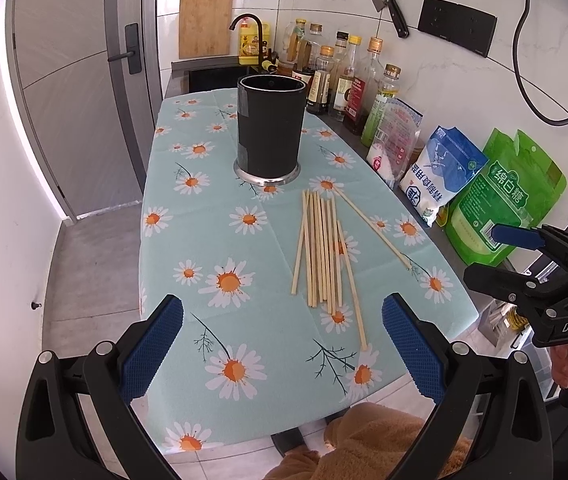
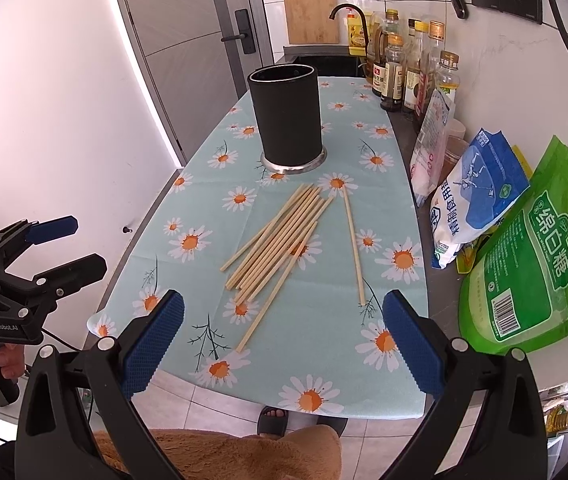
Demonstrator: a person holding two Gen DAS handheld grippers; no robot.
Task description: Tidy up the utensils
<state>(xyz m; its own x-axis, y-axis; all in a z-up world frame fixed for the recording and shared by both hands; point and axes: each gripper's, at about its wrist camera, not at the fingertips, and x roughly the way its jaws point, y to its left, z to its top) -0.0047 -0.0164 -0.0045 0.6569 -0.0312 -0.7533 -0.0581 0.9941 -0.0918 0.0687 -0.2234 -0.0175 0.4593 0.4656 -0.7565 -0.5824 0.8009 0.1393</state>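
Observation:
Several wooden chopsticks [image 1: 322, 250] lie in a loose pile on the daisy-print tablecloth [image 1: 211, 240], with one stray chopstick [image 1: 374, 228] to their right. A black cylindrical utensil holder [image 1: 269, 126] stands upright behind them. My left gripper [image 1: 281, 344] is open and empty, above the table's near edge. My right gripper [image 2: 284, 344] is open and empty too, near the front edge. The pile [image 2: 277, 240], the stray chopstick [image 2: 354, 250] and the holder [image 2: 288, 118] show in the right wrist view. Each gripper also shows in the other's view: the right [image 1: 484, 254], the left [image 2: 83, 242].
Bottles of oil and sauce [image 1: 340, 80] line the wall at the back right. A blue-white salt bag [image 1: 442, 172] and a green sugar bag [image 1: 500, 200] stand along the table's right side. A sink with a tap [image 1: 249, 36] is behind the table. A door [image 1: 83, 80] is at the left.

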